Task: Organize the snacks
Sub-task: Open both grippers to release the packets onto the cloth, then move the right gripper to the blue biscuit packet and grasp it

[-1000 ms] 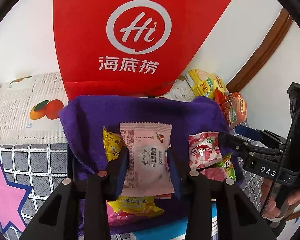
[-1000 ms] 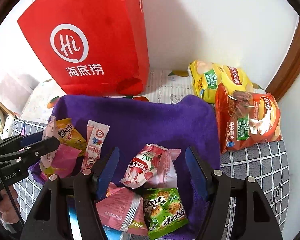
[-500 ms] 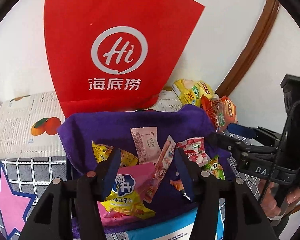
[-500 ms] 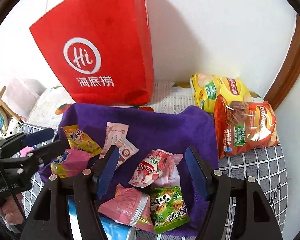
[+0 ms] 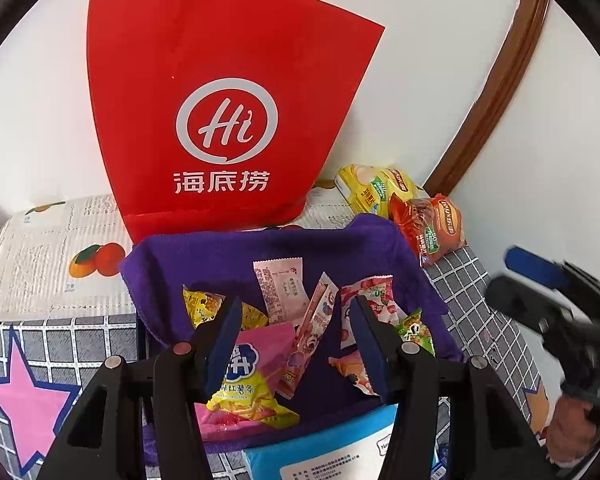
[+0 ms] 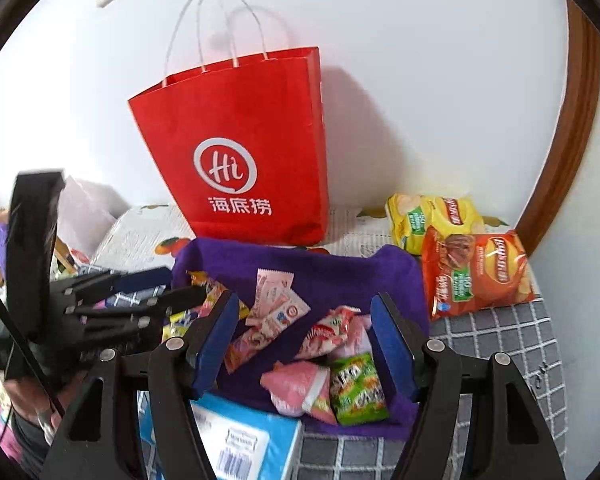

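I count one red paper bag [image 6: 240, 152] at the far edge, two chip bags [image 6: 474, 272] at the far right corner, one purple cloth [image 6: 340, 272] bearing eight small snack packets [image 5: 280, 290], and one blue pack [image 6: 236, 440] at the near edge.

The paper bag [image 6: 244, 152] is red with a white "Hi" circle and white characters. The cloth [image 5: 332, 252] under the snacks is purple. One chip bag [image 6: 432, 216] is yellow, the other [image 6: 480, 272] orange-red. The cover [image 5: 72, 328] is grey with a white grid and a pink, blue-edged star [image 5: 28, 396]. Each claw has black arms and blue pads [image 6: 216, 344].
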`<state>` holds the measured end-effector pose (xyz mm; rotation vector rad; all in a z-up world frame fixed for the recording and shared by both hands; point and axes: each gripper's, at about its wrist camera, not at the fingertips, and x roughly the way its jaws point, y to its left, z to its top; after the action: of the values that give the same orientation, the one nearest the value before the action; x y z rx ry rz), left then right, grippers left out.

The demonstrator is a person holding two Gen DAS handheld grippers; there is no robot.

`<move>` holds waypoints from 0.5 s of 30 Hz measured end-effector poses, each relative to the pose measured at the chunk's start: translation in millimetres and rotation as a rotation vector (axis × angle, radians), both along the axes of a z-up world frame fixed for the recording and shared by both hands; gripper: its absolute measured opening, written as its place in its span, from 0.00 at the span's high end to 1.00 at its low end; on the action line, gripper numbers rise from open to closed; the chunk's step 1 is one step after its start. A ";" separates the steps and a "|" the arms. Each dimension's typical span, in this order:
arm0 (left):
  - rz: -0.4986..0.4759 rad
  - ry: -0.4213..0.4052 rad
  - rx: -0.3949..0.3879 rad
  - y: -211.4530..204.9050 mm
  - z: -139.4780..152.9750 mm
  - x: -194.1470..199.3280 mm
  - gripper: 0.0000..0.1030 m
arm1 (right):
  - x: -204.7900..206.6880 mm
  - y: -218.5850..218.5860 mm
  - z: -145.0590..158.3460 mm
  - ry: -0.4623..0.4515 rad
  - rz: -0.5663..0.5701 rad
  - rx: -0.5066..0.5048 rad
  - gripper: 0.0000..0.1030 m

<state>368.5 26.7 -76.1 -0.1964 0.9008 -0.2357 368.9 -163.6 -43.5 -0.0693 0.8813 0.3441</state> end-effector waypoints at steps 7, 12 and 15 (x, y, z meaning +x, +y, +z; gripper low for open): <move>0.004 -0.014 -0.005 1.1 15.0 -11.3 0.48 | -43.9 -16.1 -8.0 0.010 -0.033 -0.024 0.34; 0.010 -0.017 -0.012 3.0 25.5 -19.1 0.48 | -78.8 -30.8 -28.5 0.036 -0.074 -0.077 0.34; 0.007 -0.021 -0.009 1.5 30.5 -23.8 0.48 | -99.2 -40.0 -44.3 0.084 -0.076 -0.073 0.34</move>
<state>344.7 28.2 -45.6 -0.2052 0.8779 -0.2346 269.7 -203.5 -87.9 -0.0891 0.9775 0.2447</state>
